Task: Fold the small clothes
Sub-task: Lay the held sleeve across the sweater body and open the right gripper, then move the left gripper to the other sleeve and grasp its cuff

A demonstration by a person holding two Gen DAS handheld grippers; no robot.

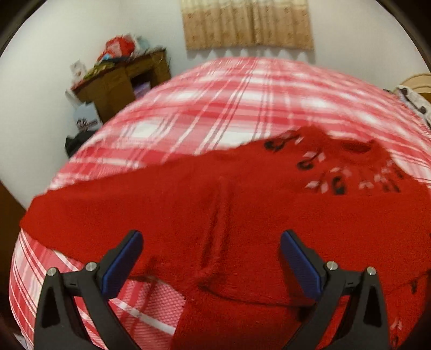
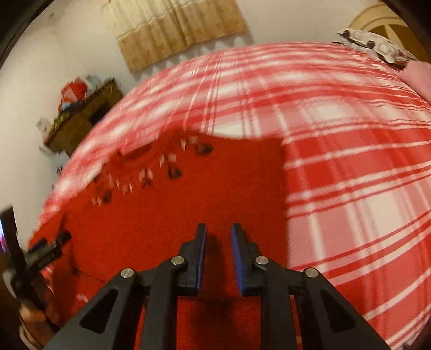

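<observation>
A small red knitted sweater [image 1: 242,204] with black and white patterning near its collar lies spread flat on a red and white plaid bed cover [image 1: 215,102]. My left gripper [image 1: 211,239] is wide open and empty, just above the sweater's near edge. In the right wrist view the sweater [image 2: 188,202] fills the lower left. My right gripper [image 2: 218,231] hovers over the sweater's right part with its jaws a narrow gap apart and nothing between them. The left gripper [image 2: 45,250] shows at the far left edge of that view.
The plaid cover [image 2: 350,161] stretches to the right of the sweater. A wooden desk [image 1: 121,80] piled with things stands by the far left wall. A beige curtain [image 1: 247,24] hangs on the back wall. A patterned pillow [image 2: 377,45] lies at the far right.
</observation>
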